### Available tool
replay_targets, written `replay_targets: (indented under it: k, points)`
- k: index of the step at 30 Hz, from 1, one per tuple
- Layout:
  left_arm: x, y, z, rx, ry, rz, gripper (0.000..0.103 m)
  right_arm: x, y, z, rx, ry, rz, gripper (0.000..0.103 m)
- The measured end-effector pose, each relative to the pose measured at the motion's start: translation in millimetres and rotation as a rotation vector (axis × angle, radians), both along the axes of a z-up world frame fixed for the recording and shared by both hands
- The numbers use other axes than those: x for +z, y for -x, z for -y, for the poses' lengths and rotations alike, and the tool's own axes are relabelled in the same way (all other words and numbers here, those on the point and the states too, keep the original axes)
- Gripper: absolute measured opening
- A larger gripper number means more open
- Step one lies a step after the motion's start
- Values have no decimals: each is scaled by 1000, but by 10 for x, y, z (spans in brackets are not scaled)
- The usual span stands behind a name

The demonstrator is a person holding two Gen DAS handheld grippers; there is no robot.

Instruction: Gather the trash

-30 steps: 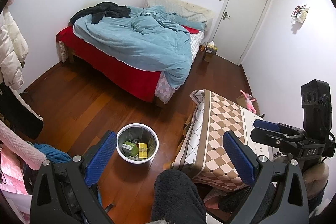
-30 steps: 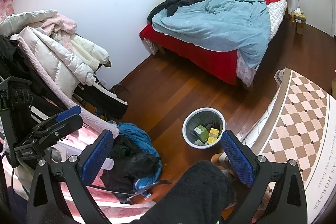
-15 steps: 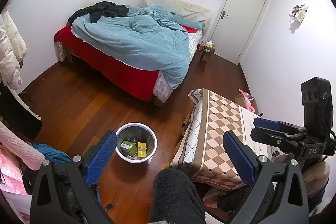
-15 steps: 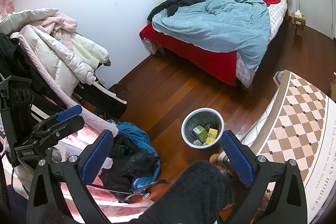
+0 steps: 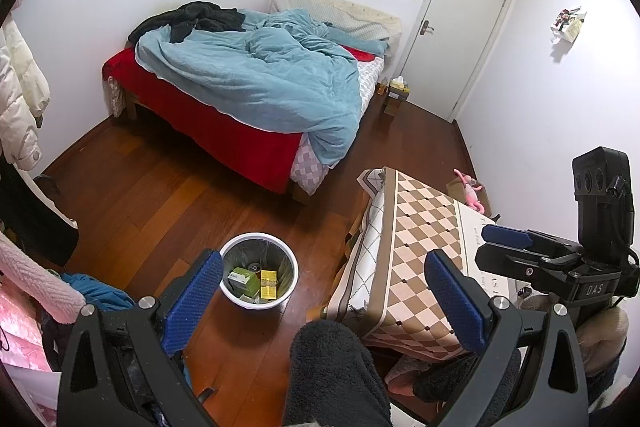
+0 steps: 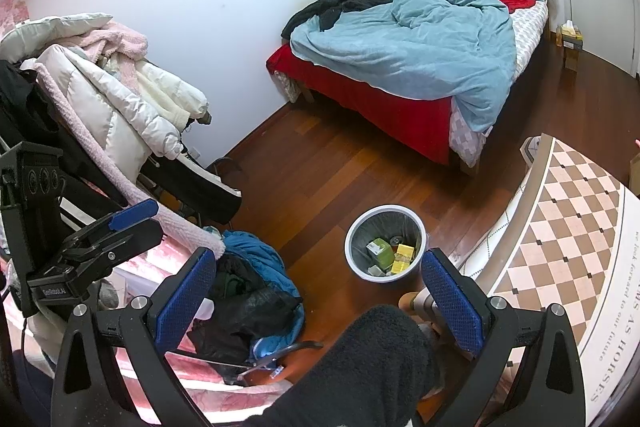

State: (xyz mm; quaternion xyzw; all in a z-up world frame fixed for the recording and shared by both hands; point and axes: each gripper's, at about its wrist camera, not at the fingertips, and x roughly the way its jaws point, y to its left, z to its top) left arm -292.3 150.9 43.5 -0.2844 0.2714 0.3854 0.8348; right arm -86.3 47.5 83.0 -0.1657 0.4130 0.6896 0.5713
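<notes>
The waste bin (image 5: 259, 269) stands on the wood floor (image 5: 160, 195) beside the counter's (image 5: 424, 227) corner, holding light, crushable cartons (image 6: 380, 251); lift it by its stiff rim. Left gripper (image 5: 320, 303) and right gripper (image 6: 320, 301) jaws gape wide, empty.

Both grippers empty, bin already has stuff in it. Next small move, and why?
Probably sweep both cameras over the floor to find more trash. The left gripper and right gripper are open and hold nothing, the trash bin already holds a green box and a yellow box, and no loose trash shows on the checkered table.
</notes>
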Motion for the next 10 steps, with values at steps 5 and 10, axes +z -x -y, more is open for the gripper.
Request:
replay_targets:
  k: [5, 10]
  points:
    - [-46, -12, 13, -6, 7, 2, 103, -14, 0, 16, 5, 5, 1, 103]
    - [-66, 9, -11, -11, 15, 6, 103, -55, -9, 39, 12, 14, 0, 103]
